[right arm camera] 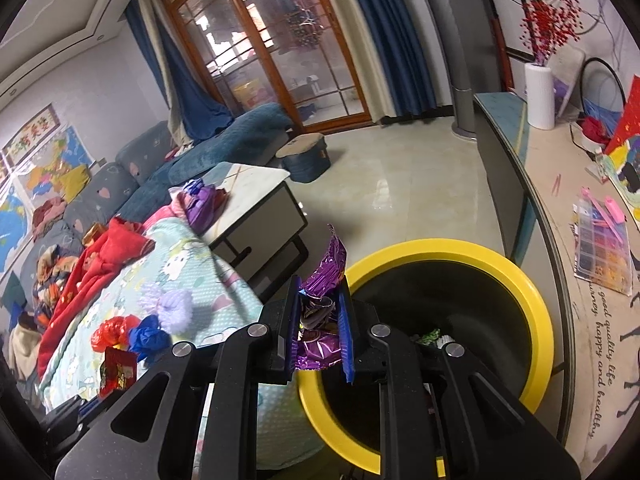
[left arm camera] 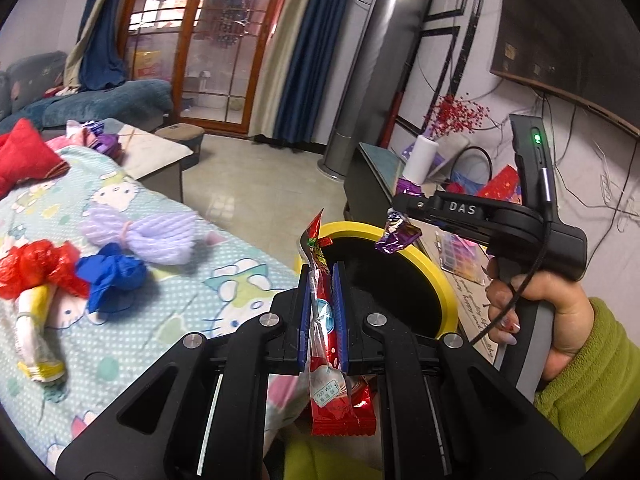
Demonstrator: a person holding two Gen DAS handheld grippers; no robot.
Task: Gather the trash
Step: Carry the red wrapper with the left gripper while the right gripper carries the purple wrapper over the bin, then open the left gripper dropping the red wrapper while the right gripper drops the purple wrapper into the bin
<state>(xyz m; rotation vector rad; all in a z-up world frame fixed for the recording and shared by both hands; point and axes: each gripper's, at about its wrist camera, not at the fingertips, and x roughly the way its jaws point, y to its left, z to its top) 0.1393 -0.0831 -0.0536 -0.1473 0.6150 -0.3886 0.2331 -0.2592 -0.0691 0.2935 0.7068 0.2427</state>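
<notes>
My left gripper [left arm camera: 323,276] is shut on a red snack wrapper [left arm camera: 326,344] that sticks up between the blue pads and hangs below them. Just beyond it stands a black bin with a yellow rim [left arm camera: 442,276]. In the left wrist view my right gripper [left arm camera: 400,200], held by a hand in a green sleeve, is shut on a purple foil wrapper [left arm camera: 396,236] over the bin's far rim. The right wrist view shows that gripper [right arm camera: 319,286] pinching the purple foil wrapper [right arm camera: 324,272] at the yellow rim [right arm camera: 532,304] of the bin, with bits of trash inside.
A cartoon-print cloth [left arm camera: 168,308] carries a red plastic wad [left arm camera: 36,268], a blue wad [left arm camera: 114,276], a lilac foam net [left arm camera: 136,232] and a yellow-white wrapper [left arm camera: 34,332]. Right of the bin runs a low cabinet [right arm camera: 560,208] with a white vase [right arm camera: 539,96]. Tiled floor [right arm camera: 400,184] lies beyond.
</notes>
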